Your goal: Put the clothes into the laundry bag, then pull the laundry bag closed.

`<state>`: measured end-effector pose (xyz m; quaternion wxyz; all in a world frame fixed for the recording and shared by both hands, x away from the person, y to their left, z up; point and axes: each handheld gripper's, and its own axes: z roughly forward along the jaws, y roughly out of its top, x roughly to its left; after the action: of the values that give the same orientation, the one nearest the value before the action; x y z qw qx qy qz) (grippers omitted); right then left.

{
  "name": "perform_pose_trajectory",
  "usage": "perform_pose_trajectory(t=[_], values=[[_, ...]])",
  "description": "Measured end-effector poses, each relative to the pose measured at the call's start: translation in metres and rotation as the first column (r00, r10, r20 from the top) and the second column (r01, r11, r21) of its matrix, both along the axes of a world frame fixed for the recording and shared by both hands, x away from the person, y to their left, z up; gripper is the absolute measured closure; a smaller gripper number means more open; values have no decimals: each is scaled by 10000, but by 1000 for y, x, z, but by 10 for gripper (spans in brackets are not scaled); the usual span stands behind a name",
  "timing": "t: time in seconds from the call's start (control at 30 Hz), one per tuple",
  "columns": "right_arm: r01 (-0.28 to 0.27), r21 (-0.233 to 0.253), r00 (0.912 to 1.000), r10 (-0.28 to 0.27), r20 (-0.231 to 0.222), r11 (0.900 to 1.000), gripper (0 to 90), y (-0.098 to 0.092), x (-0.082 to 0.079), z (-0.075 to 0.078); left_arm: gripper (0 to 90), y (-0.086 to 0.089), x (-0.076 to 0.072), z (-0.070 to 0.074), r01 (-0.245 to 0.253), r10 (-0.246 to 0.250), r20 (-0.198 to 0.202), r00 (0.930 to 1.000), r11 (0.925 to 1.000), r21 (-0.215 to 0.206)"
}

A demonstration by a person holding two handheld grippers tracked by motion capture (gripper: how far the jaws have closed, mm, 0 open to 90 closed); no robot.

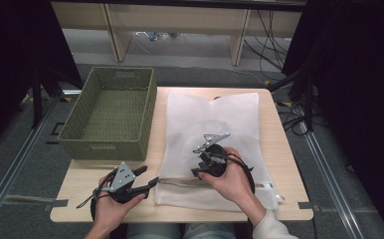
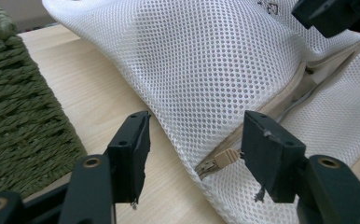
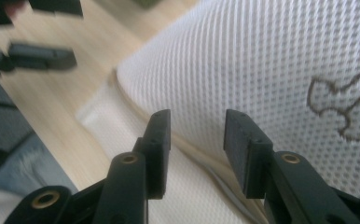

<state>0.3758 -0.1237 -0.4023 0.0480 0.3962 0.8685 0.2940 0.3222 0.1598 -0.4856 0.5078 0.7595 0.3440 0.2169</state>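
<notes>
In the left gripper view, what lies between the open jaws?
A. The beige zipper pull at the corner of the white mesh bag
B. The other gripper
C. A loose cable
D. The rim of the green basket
A: the left gripper stands open around the zipper pull at the corner of the mesh bag, without touching it.

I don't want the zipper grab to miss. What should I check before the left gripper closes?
1. Left gripper open: ok, jaws stand apart.
2. Zipper pull between its jaws: ok, close to one jaw, untouched.
3. Right gripper steadying the mesh bag: not ok, open above the mesh, gripping nothing.
4. Bag flat on the table: ok.
5. Basket out of the way: ok, it stands beside the bag.
6. Zipper fully shut along the seam: cannot tell.
</notes>
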Motion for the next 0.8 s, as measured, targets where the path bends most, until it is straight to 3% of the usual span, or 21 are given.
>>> perform_pose_trajectory(t=[0.1,0.17,0.27,0.33,0.5,0.53,0.57,0.67,0.8], values=[[251,320,9996,-254,104,9992,628,3,3,1,400,1,-1,-1,-19,14,-228,9997,9998,-208],[291,433,9994,-299,165,9986,628,5,6,-1,407,0,-1,-1,-45,21,-415,9991,9983,-579],[458,519,9989,-462,75,9976,629,4,8,-4,385,1,0,-1,-109,92,-278,9996,9980,-620],[524,512,9986,-529,85,9973,629,2,10,-6,367,3,1,0,-69,66,-93,9999,9990,-433],[486,666,9988,-492,74,9966,626,0,13,-6,347,3,0,-3,-227,223,-89,9997,9982,-549],[640,746,9979,-633,-121,9952,625,0,12,-5,347,4,1,-4,-255,252,-62,9997,9981,-568],[596,725,9981,-606,109,9956,624,-1,14,-6,347,5,1,-3,-159,162,44,9999,9989,-451],[740,727,9973,-740,-28,9946,621,-2,14,-5,347,5,0,-3,-377,372,-112,9992,9979,-531],[922,824,9953,-895,-362,9923,628,-2,12,-2,347,5,1,-2,-270,270,-9,9996,9988,-409]])
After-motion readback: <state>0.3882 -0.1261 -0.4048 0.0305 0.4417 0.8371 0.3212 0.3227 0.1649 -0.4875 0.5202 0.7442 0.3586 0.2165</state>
